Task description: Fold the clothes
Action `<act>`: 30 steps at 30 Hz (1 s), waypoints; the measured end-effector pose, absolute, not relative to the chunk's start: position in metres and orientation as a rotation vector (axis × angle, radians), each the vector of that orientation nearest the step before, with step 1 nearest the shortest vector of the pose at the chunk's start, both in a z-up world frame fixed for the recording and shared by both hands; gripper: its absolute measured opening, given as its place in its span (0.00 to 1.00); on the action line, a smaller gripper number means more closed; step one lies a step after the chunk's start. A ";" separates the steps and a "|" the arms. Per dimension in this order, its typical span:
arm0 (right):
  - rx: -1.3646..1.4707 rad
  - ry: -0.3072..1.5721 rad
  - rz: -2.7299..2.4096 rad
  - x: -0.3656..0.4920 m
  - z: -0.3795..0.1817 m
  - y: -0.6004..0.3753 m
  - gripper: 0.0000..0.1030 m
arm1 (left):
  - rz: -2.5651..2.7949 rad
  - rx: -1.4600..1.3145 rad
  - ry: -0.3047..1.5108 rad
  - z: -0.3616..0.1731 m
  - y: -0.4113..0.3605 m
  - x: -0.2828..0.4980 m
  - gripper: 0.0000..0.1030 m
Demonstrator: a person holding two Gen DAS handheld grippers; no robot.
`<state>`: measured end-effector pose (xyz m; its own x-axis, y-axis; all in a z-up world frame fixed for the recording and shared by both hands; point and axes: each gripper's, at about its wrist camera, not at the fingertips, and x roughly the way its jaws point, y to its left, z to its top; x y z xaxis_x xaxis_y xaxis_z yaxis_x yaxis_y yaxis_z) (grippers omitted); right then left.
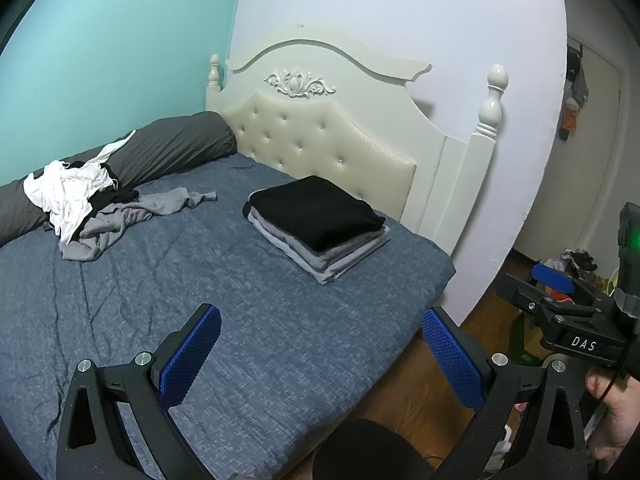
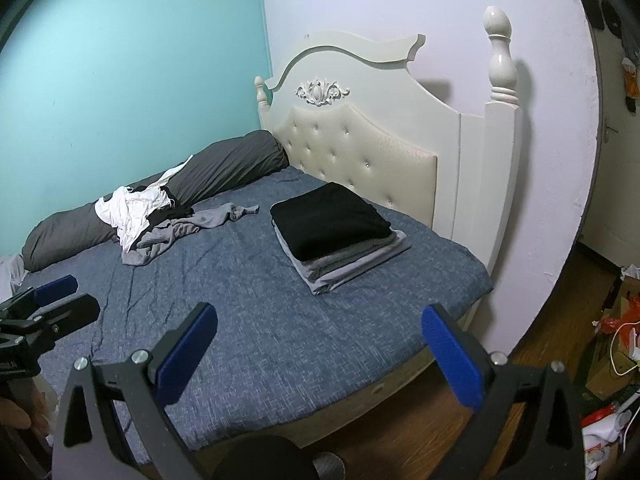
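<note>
On the heathered blue bedspread [image 1: 120,300], a squared folded stack [image 1: 318,228] sits apart from a crumpled, perhaps cotton, heap [image 1: 80,204]; left gripper [image 1: 320,354] and right gripper [image 2: 320,354] both gape, holding nothing.

I'm in a home bedroom. Bed [image 1: 280,340] with blue-grey quilted cover sits in the room's corner, cream tufted headboard [image 1: 320,136] with carved crest and turned posts against a pale wall, teal wall [image 1: 100,60] along the far edge. Long dark grey bolster [image 2: 160,192] lies along that edge. Loose laundry pile [image 1: 80,204] beside it, folded stack [image 2: 336,232] near the headboard. Wood floor [image 2: 560,300], household clutter [image 2: 616,340] and a door [image 1: 592,140] off the right side.
</note>
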<state>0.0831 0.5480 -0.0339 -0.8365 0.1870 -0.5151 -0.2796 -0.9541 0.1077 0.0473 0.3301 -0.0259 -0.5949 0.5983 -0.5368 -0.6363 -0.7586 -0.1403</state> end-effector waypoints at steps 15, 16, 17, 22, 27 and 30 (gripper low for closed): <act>-0.758 0.270 2.781 0.083 -0.035 0.548 1.00 | 2.311 -0.751 0.091 -0.026 0.327 0.046 1.00; -0.758 0.270 2.781 0.084 -0.035 0.548 1.00 | 2.311 -0.751 0.091 -0.026 0.328 0.046 1.00; -0.758 0.269 2.780 0.084 -0.036 0.548 1.00 | 2.312 -0.751 0.093 -0.026 0.328 0.046 1.00; -0.758 0.266 2.776 0.084 -0.036 0.547 1.00 | 2.317 -0.751 0.098 -0.026 0.330 0.046 1.00; -0.761 0.265 2.774 0.084 -0.037 0.547 1.00 | 2.321 -0.750 0.094 -0.027 0.329 0.046 1.00; -0.764 0.267 2.773 0.084 -0.038 0.547 1.00 | 2.322 -0.759 0.092 -0.027 0.329 0.044 1.00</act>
